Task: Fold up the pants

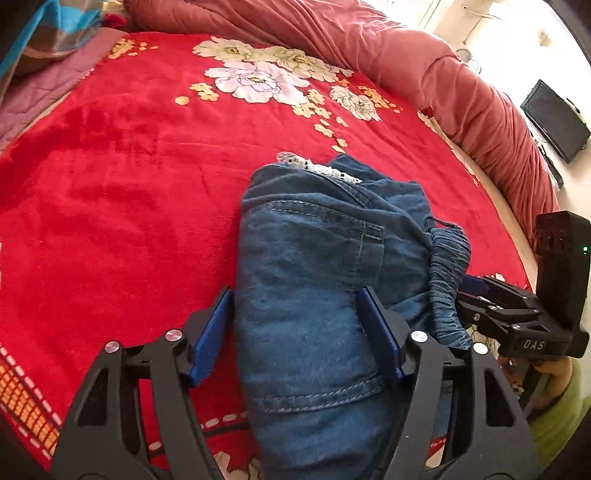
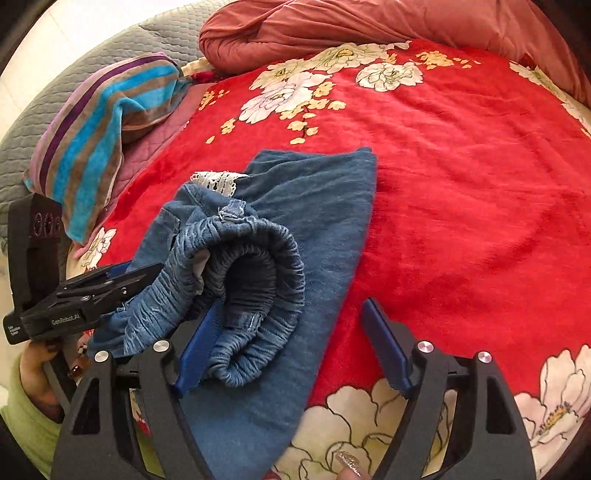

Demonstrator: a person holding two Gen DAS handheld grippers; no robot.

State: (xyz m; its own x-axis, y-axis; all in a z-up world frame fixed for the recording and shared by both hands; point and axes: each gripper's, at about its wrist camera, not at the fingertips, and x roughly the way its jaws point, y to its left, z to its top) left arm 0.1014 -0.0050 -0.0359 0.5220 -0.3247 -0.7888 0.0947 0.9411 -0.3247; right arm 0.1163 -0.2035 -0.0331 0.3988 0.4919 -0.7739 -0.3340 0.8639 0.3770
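The pants [image 1: 314, 266] lie bunched on the red blanket [image 1: 110, 184] of the bed. The left view shows the left tongs [image 1: 295, 332] straddling a denim fold, pads apparently not yet pinching. Only the right view shows the rolled waistband [image 2: 255, 291] and the right tongs [image 2: 295, 343] open, one pad against it.

A big bed [image 2: 110, 44] has a grey quilted cover. A red blanket [image 2: 461, 184] with white and yellow flowers is spread over it. Blue denim pants [image 2: 332, 206] lie bunched up on the blanket. A pink quilt [image 2: 369, 18] is rolled up along the far side. A striped towel [image 2: 92, 147] lies by the blanket's left edge.
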